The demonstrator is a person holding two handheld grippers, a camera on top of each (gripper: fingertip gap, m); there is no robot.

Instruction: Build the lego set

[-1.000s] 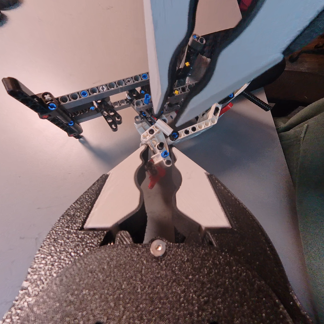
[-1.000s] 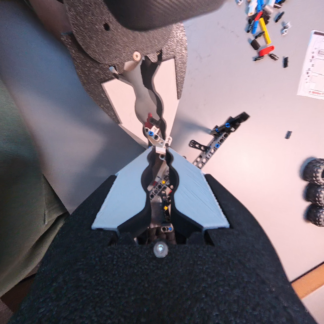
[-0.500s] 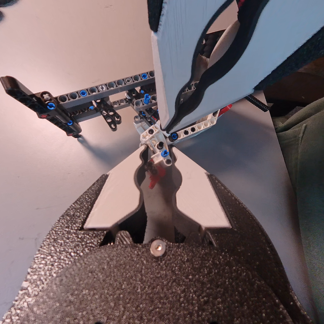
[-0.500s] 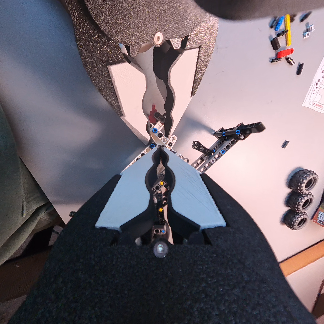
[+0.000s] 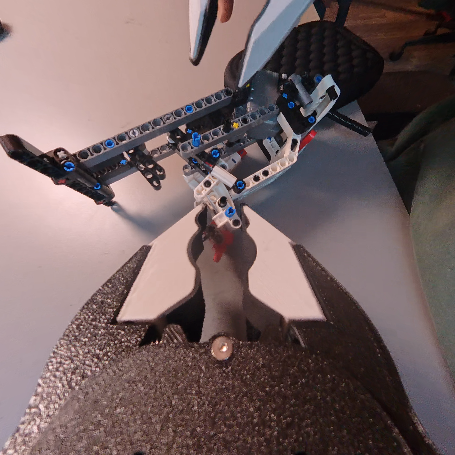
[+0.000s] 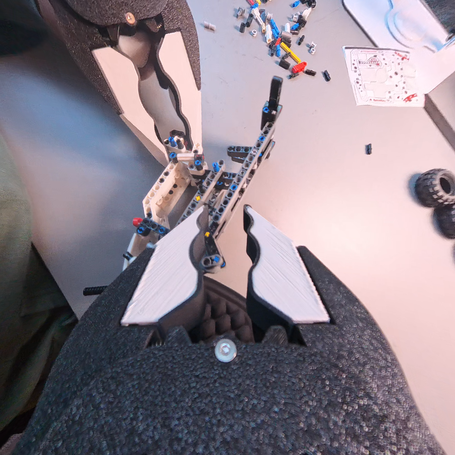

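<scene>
Grey studless beams, white angled panels, blue pins: half-built Technic chassis (image 5: 197,138) lying on the pale counter (image 5: 61,61), one end close to the near edge. Left tool (image 5: 221,216) clenched on the white connector cluster (image 5: 216,197) at the chassis's nearest corner, red pin (image 5: 220,246) tucked between its fingers. Right tool (image 6: 225,214) spread wide, gripping nothing, one finger (image 6: 172,266) just beside the grey beam end, the other clear of it. Seen from the left wrist view, hanging above the far side of the frame with fingertips apart.

Loose parts pile (image 6: 278,37) well off at the far side of the counter, sticker sheet (image 6: 381,76) next to it, knobby black tyres (image 6: 435,187) off to the right, a stray black pin (image 6: 368,149) alone in between.

Risks from here, as a guess: only one corner held, so a long lever arm, and any twist of the left tool likely to pop the white connector off its blue pins rather than turn the whole frame. Chassis end and black threaded shaft (image 5: 349,121) overhanging the counter edge, so a slip could send the lot to the floor. Open right finger sitting so close to the beam could also nudge it sideways on closing.
</scene>
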